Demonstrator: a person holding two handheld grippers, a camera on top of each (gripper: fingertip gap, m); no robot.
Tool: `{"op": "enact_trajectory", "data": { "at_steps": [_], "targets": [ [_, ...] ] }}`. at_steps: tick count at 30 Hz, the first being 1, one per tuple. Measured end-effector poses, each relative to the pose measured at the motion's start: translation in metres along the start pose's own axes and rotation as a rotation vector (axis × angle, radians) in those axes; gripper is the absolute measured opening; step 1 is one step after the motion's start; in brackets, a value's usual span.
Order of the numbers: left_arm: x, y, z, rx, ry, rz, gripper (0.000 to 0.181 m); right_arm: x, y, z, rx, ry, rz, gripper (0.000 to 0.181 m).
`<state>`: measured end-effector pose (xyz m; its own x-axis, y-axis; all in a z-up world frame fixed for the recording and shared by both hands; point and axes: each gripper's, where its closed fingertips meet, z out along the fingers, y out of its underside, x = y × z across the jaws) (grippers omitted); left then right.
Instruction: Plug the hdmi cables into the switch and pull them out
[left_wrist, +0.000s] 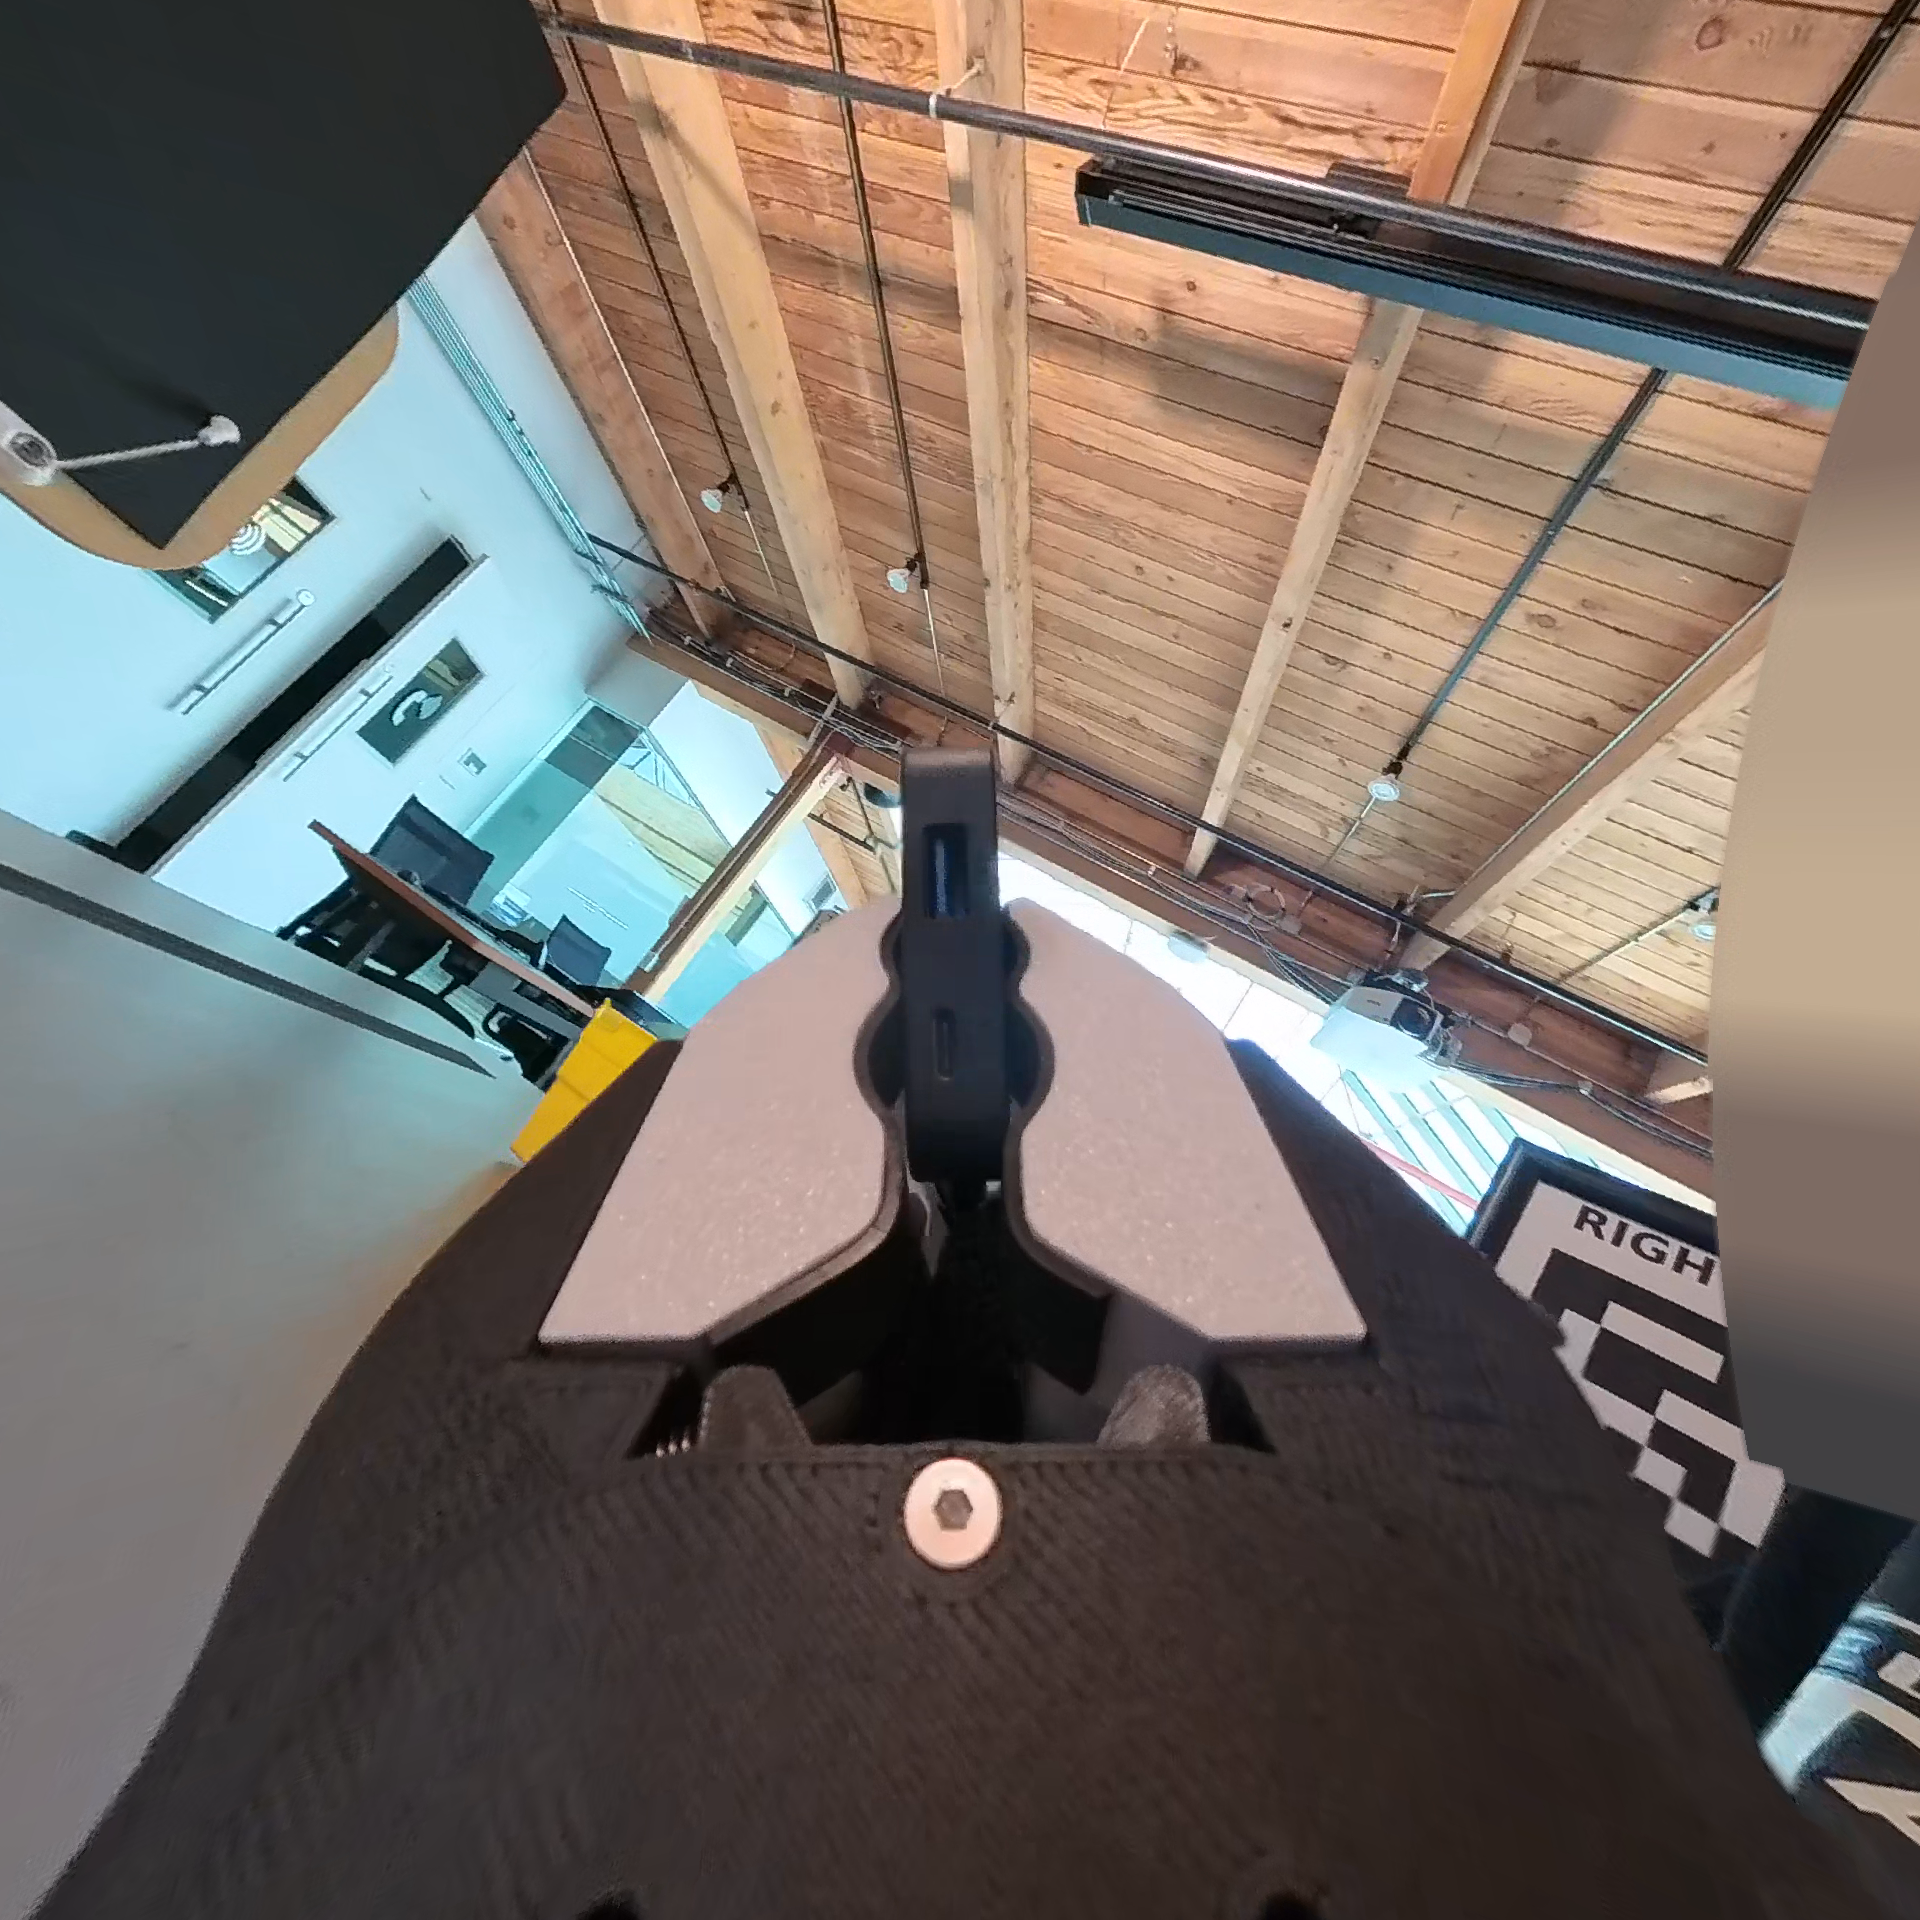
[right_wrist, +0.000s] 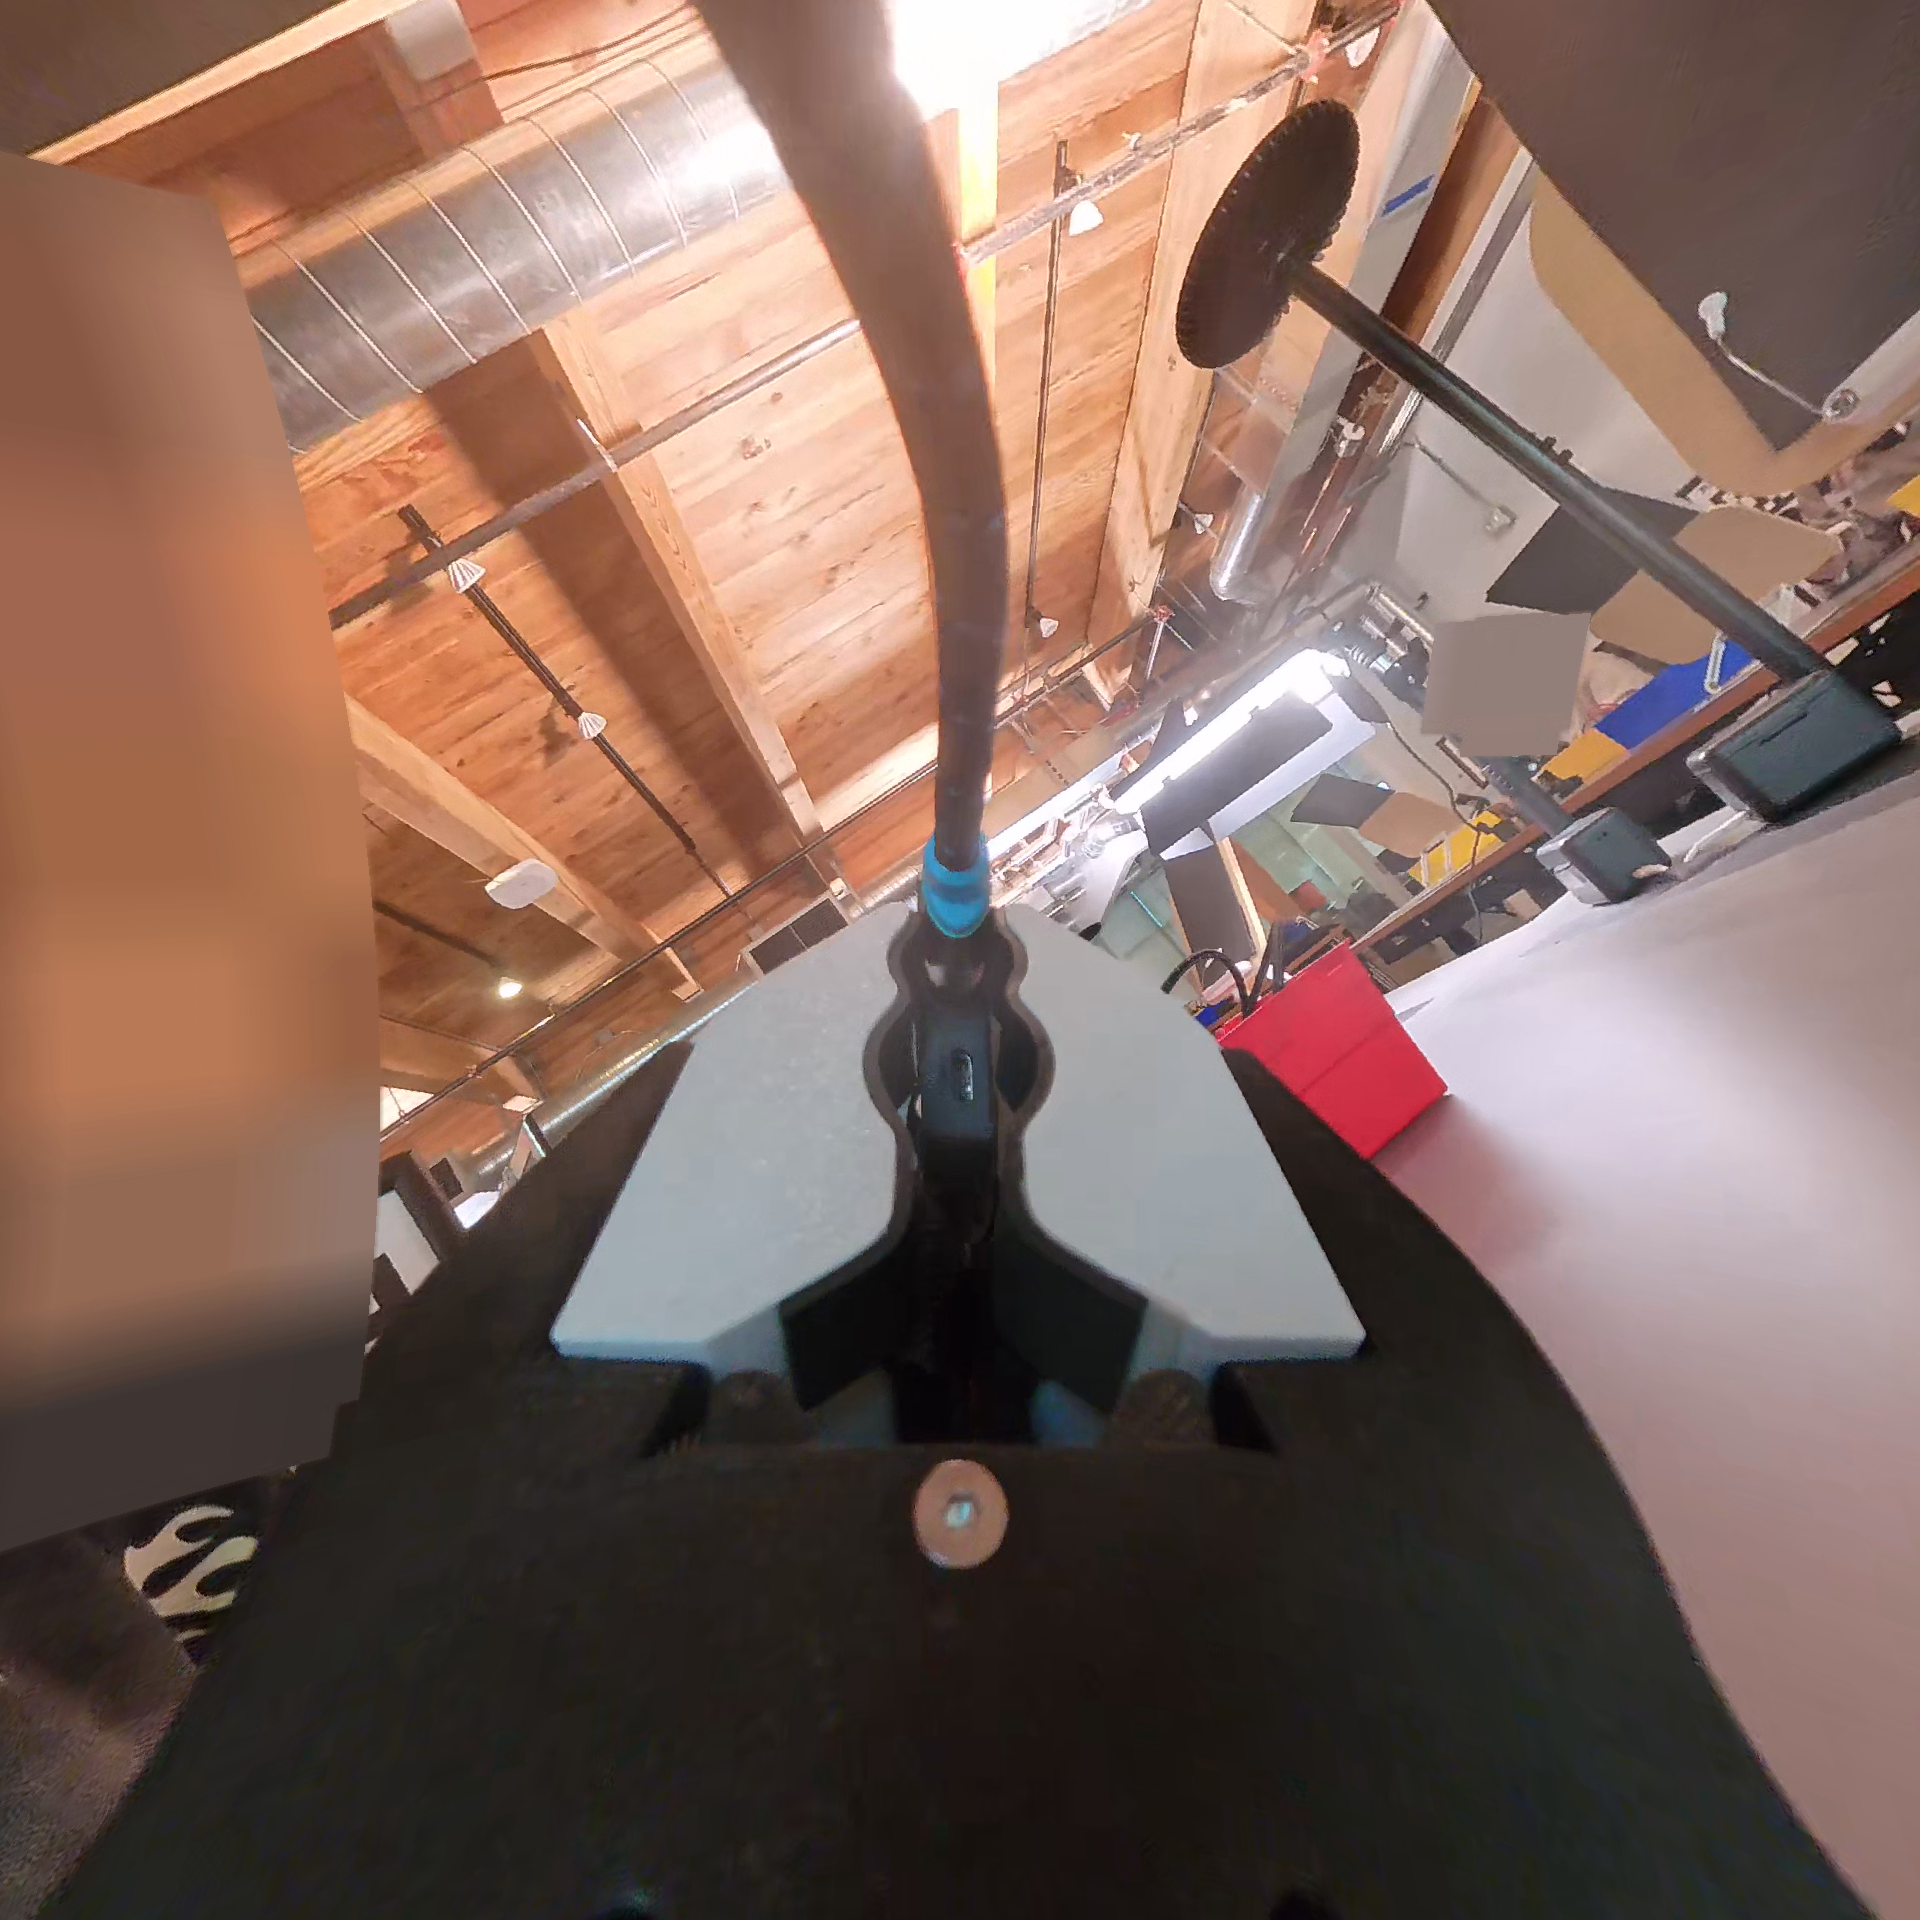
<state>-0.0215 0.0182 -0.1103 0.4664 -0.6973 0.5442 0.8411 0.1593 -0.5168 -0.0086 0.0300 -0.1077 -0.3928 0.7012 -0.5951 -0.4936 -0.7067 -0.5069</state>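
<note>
In the left wrist view, my left gripper (left_wrist: 951, 935) is shut on a small black switch (left_wrist: 951, 997). The switch stands upright between the grey pads, with a long blue-lined port above a small oval port facing the camera. Nothing is plugged into those two ports. In the right wrist view, my right gripper (right_wrist: 956, 935) is shut on the black plug (right_wrist: 961, 1081) of an HDMI cable. The cable's blue collar (right_wrist: 951, 883) sits just past the fingertips. The black braided cable (right_wrist: 961, 520) rises and curves out of the top of the frame. Both views are tilted up at the wooden ceiling.
A white table (left_wrist: 156, 1143) and a yellow bin (left_wrist: 582, 1081) lie to the left. The other gripper's checkered marker (left_wrist: 1621, 1340) is close on the right. In the right wrist view there are a red bin (right_wrist: 1340, 1049), a pale table (right_wrist: 1662, 1195) and a black pole with a disc (right_wrist: 1273, 239).
</note>
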Motion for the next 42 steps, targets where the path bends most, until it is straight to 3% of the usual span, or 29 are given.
{"op": "enact_trajectory", "data": {
  "at_steps": [3, 5, 6, 7, 13, 17, 20, 23, 27, 30, 32, 34, 38, 42],
  "targets": [
    [-0.001, -0.01, -0.001, 0.054, -0.002, 0.006, 0.011, 0.0, -0.002, 0.007, 0.059, 0.015, 0.093, 0.011],
    [-0.017, -0.055, -0.016, 0.318, -0.067, -0.166, 0.011, -0.002, -0.051, -0.004, 0.378, -0.027, 0.102, 0.011],
    [-0.019, -0.07, -0.021, 0.392, -0.047, -0.277, 0.012, -0.001, -0.059, -0.002, 0.392, -0.032, 0.038, 0.011],
    [-0.011, -0.076, -0.022, 0.412, -0.009, -0.28, 0.011, 0.0, -0.06, 0.001, 0.367, -0.011, -0.041, 0.011],
    [0.02, -0.09, -0.02, 0.231, 0.115, -0.041, 0.013, -0.036, -0.034, 0.021, 0.028, -0.046, -0.382, 0.011],
    [-0.001, -0.081, -0.027, -0.022, 0.042, 0.175, 0.013, -0.031, -0.054, 0.022, -0.17, 0.082, -0.583, 0.011],
    [-0.02, -0.081, -0.037, -0.087, -0.097, 0.328, 0.013, -0.022, -0.1, 0.016, -0.292, 0.27, -0.849, 0.012],
    [-0.013, -0.074, -0.038, -0.111, -0.05, 0.328, 0.013, -0.018, -0.179, -0.011, -0.294, 0.552, -1.131, 0.011],
    [-0.017, -0.073, -0.038, -0.114, -0.038, 0.24, 0.013, -0.038, -0.309, -0.108, -0.104, 1.135, -1.459, 0.012],
    [-0.019, -0.074, -0.039, -0.101, -0.035, 0.202, 0.013, -0.071, -0.367, -0.189, 0.01, 1.56, -1.571, 0.012],
    [-0.02, -0.073, -0.039, -0.107, -0.033, 0.182, 0.013, -0.087, -0.386, -0.224, 0.063, 1.736, -1.623, 0.012],
    [-0.021, -0.072, -0.038, -0.113, -0.038, 0.175, 0.013, -0.091, -0.396, -0.246, 0.022, 1.895, -1.689, 0.012],
    [-0.021, -0.072, -0.038, -0.112, -0.037, 0.185, 0.013, -0.06, -0.4, -0.266, -0.251, 2.103, -1.744, 0.011],
    [-0.02, -0.072, -0.039, -0.111, -0.031, 0.177, 0.013, -0.006, -0.391, -0.27, -0.543, 2.139, -1.712, 0.012]
  ]
}}
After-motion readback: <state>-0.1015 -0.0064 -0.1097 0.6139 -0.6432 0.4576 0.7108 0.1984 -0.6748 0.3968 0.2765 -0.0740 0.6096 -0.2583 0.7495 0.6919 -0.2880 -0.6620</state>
